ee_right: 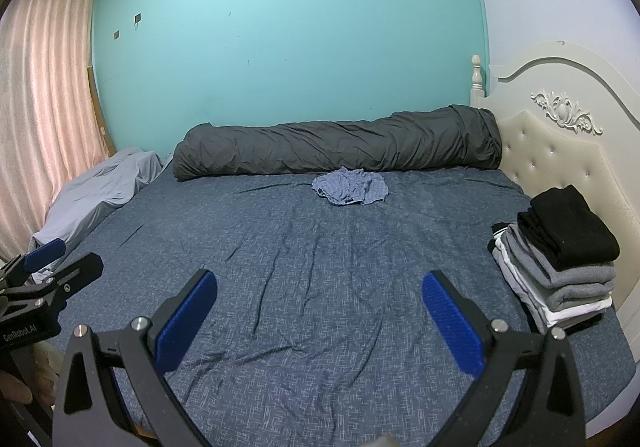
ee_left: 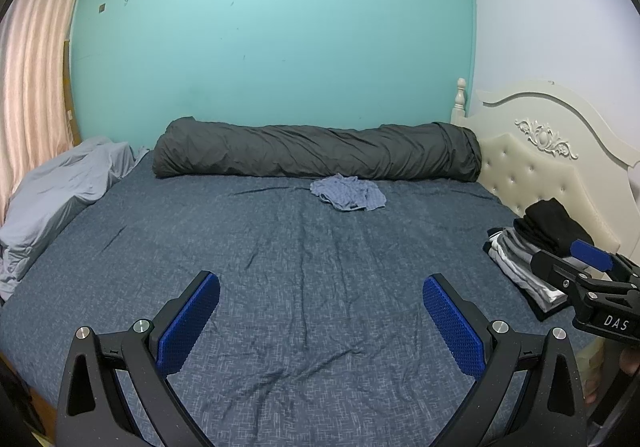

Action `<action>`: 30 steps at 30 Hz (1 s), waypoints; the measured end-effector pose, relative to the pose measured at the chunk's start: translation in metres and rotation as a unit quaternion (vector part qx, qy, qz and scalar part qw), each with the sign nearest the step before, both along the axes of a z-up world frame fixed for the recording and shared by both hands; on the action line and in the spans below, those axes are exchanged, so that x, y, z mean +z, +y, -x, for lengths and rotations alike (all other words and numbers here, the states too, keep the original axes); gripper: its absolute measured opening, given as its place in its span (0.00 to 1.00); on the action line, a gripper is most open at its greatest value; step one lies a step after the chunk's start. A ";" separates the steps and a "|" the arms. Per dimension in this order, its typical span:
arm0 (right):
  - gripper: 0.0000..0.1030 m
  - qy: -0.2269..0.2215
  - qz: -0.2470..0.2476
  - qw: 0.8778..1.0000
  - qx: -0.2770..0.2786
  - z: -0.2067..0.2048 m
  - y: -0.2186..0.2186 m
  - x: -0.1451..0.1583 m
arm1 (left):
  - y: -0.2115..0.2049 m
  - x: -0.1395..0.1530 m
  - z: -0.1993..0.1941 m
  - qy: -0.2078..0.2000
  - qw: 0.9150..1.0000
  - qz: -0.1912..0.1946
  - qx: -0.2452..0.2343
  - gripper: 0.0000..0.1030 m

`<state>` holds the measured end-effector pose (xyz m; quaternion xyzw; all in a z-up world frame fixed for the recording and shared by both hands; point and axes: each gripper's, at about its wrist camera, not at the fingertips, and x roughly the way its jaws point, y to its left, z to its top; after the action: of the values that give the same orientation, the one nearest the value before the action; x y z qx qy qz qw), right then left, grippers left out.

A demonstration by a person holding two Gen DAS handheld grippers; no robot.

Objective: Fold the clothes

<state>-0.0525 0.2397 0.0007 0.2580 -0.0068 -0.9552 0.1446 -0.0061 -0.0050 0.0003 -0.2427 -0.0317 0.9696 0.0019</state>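
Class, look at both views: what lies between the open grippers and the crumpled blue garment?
Only bare, wrinkled bedsheet, shown in both views, separates the garment from both grippers.

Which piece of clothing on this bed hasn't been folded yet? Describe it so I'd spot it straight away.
Start at the long dark grey rolled duvet lying along the green wall. Just in front of it, on the blue bedsheet, sits a small crumpled blue checked garment. Unlike the neat stack of folded clothes by the cream headboard, it is a loose, rumpled heap lying alone.

Black hand-held gripper (ee_left: 320, 321), blue pads (ee_left: 190, 329)
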 end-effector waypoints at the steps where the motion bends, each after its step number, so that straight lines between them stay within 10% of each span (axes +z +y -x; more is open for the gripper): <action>1: 1.00 0.000 0.000 1.000 0.000 0.000 0.000 0.000 | 0.000 0.000 0.000 0.000 1.000 0.000 0.000 1.00; 30: 1.00 -0.039 0.013 0.999 -0.001 0.046 0.016 -0.030 | 0.000 -0.028 0.048 -0.025 0.999 0.011 0.020 1.00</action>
<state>-0.0982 0.2553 -0.0289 0.2933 -0.0254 -0.9443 0.1469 -0.0537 -0.0048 -0.0279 -0.2662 -0.0259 0.9633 -0.0211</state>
